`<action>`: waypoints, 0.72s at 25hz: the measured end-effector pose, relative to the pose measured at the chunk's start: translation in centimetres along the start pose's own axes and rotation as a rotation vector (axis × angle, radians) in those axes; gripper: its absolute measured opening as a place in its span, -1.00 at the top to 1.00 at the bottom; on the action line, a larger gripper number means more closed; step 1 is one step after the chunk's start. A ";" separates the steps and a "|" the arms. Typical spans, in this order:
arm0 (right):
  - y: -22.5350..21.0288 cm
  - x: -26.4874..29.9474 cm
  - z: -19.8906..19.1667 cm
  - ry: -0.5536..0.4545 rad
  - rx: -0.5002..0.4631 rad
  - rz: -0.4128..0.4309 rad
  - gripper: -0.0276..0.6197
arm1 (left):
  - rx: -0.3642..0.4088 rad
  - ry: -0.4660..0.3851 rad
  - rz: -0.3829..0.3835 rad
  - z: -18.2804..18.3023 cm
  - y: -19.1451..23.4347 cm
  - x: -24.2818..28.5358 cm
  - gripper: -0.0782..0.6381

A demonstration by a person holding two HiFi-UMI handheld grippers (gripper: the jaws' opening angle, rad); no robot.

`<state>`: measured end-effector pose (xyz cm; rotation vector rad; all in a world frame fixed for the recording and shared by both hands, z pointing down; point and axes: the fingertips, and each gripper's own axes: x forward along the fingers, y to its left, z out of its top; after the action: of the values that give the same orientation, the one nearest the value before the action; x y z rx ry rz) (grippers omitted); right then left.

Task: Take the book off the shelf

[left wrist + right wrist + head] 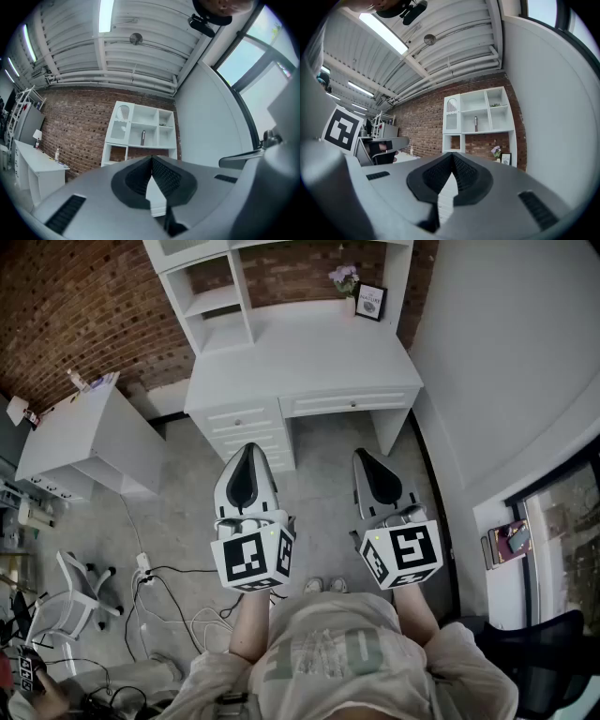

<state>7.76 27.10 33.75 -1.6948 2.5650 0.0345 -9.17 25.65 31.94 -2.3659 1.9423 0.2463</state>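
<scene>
A slim dark book [143,137] stands upright by itself in the middle cubby of the white shelf unit [159,123] on the brick wall. It shows again in the right gripper view as the book [476,123] in that shelf unit [504,105]. Both grippers are held level, well short of the white desk [300,352] below the shelf. My left gripper [248,450] [152,160] has its jaws together with nothing between them. My right gripper [363,456] [452,156] is likewise shut and empty.
On the desk's back right corner stand a small flower pot [345,279] and a framed picture [370,302]. A second white table [75,427] stands at the left, with a white office chair [80,592] and floor cables [178,601] near it. A white wall [506,362] runs along the right.
</scene>
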 end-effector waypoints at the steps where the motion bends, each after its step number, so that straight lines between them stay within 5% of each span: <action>1: -0.1 -0.1 0.1 -0.001 -0.016 0.004 0.87 | -0.002 -0.001 0.001 -0.1 -0.1 0.0 0.75; 18: -1.8 -1.3 0.8 -0.054 -0.049 0.049 0.87 | 0.040 -0.022 0.034 0.1 -2.6 0.0 0.75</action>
<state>9.96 27.69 33.06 -1.6232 2.5863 0.1453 -6.66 26.13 31.73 -2.2974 1.9598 0.2316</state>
